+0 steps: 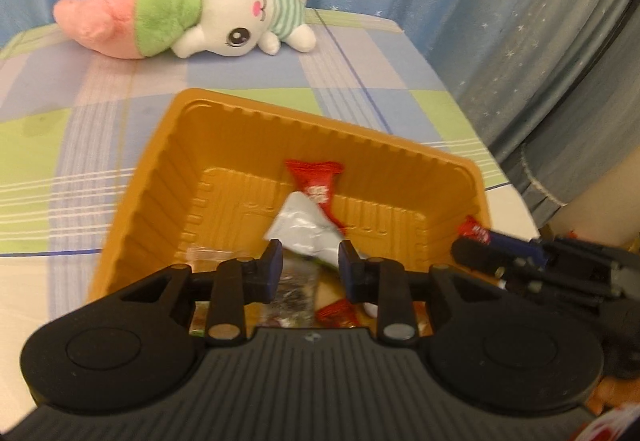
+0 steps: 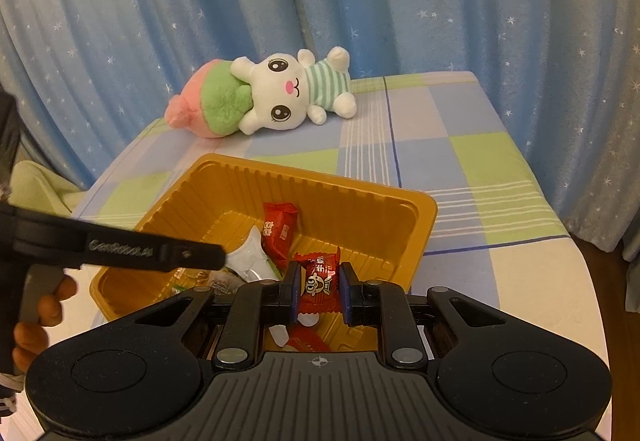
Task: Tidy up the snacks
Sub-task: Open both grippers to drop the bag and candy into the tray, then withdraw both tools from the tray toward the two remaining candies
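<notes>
A golden plastic tray [image 1: 224,145] [image 2: 360,197] sits on the checked tablecloth and holds several wrapped snacks. Among them are a red packet [image 1: 316,181] [image 2: 280,233] and a silver-white packet [image 1: 304,225] [image 2: 250,257]. My left gripper [image 1: 309,255] [image 2: 218,255] hangs over the tray's near side, slightly open. The silver-white packet stands between and just beyond its fingertips, blurred, and the pads do not seem to press on it. My right gripper [image 2: 320,275] [image 1: 470,247] is shut on a red candy [image 2: 318,281] [image 1: 476,233] above the tray's near right corner.
A plush rabbit [image 1: 224,13] [image 2: 280,97] lies at the far side of the table. A blue starred curtain [image 2: 320,1] hangs behind and to the right. A hand [image 2: 40,313] holds the left gripper's handle. The table edge [image 1: 516,197] runs close to the tray's right side.
</notes>
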The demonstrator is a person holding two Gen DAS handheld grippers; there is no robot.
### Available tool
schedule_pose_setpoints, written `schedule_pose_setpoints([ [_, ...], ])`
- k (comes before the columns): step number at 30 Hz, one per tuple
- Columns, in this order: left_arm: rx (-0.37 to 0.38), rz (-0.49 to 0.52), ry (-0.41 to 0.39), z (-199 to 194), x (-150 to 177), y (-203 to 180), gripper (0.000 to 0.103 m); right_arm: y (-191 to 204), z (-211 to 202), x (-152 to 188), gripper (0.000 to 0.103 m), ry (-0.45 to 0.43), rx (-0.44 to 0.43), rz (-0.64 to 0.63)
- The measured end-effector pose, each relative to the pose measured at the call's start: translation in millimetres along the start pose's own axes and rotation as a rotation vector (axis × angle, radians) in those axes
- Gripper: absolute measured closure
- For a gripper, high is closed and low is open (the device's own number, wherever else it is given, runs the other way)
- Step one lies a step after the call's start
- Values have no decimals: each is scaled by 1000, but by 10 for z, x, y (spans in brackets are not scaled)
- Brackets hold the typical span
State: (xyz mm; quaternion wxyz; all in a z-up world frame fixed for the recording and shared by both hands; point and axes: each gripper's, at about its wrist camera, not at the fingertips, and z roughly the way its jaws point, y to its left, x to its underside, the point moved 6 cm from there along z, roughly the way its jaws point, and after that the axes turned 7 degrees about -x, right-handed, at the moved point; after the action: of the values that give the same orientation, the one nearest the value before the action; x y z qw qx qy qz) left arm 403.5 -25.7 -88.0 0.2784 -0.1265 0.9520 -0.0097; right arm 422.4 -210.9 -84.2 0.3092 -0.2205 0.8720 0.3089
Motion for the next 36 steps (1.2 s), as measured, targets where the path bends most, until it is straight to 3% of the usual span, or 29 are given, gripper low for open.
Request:
schedule_pose_setpoints([
  [5, -42, 14, -13, -81, 55, 95, 76, -34, 108, -33, 83, 20, -2, 5],
  [12, -39, -28, -22, -234, 114, 222, 70, -100, 229, -100, 81, 26, 13, 40],
  [14, -34, -34, -26, -286, 137, 242, 69, -120, 238, -107, 70, 30, 30, 48],
  [15, -32, -35, -28, -310, 150, 251, 68, -124, 223, -108, 51, 21, 35, 53],
  [16, -31, -35, -30, -332, 163, 252, 64, -121, 193, -110, 40, 3, 40, 56],
  [17, -31, -33, -33, -356, 178, 255, 56, -112, 157, -110, 39, -18, 37, 55],
  [19, -34, -24, -46, -409, 211, 255, 50, -92, 113, -102, 38, -21, 38, 56],
  [22, -46, 6, -61, -496, 263, 231, 48, -46, 17, -72, 37, -27, 33, 65],
  [26, -55, 39, -81, -622, 347, 212, 35, 57, -155, 4, 32, -43, 23, 64],
  [36, -31, 40, -71, -929, 655, 364, 28, 311, -584, 335, 20, -48, 21, 81],
])
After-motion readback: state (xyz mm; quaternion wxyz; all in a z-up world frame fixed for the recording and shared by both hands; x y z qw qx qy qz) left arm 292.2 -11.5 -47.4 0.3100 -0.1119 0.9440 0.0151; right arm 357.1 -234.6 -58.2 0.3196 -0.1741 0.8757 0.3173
